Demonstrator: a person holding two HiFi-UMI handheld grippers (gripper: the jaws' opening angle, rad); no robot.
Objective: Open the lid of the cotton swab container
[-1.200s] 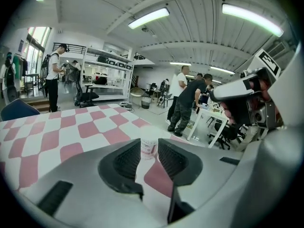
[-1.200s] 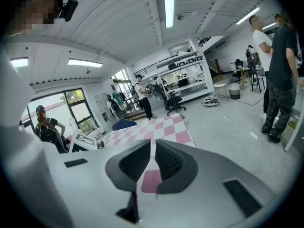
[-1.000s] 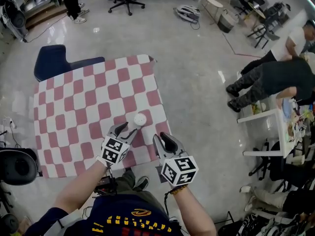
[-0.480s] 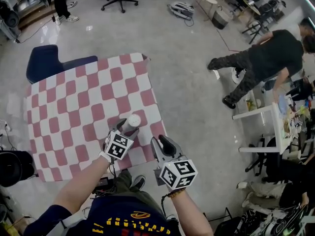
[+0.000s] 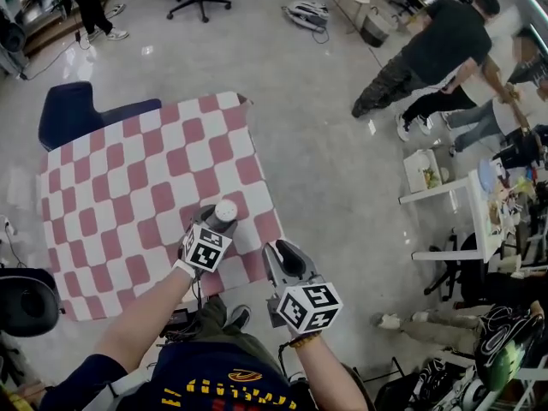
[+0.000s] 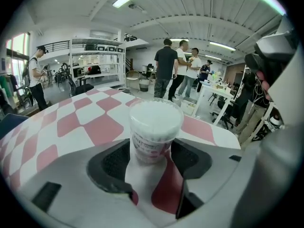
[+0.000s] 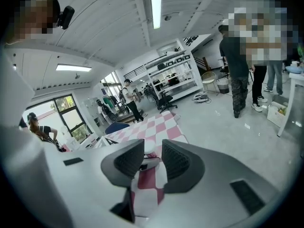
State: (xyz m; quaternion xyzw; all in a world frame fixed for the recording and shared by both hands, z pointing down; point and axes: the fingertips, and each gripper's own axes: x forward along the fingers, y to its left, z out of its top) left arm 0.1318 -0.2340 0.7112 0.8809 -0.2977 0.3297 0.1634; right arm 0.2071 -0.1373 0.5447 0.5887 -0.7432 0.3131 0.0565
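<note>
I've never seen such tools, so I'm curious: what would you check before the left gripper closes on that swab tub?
1. Tub inside left gripper: ok; its jaws, just opened wide, flank it without pressing.
2. Tub upright on cloth: ok.
3. Lid on: ok.
4. Right gripper empty: ok; its jaws, just opened a little, hold nothing.
5. Right gripper at lid: not ok; it hangs short of it.

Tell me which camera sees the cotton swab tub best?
The left gripper view. The cotton swab container stands close and centred there, upright on the checked cloth, label and white top plain. The head view shows it only small, from above. The right gripper view does not clearly show it.
</note>
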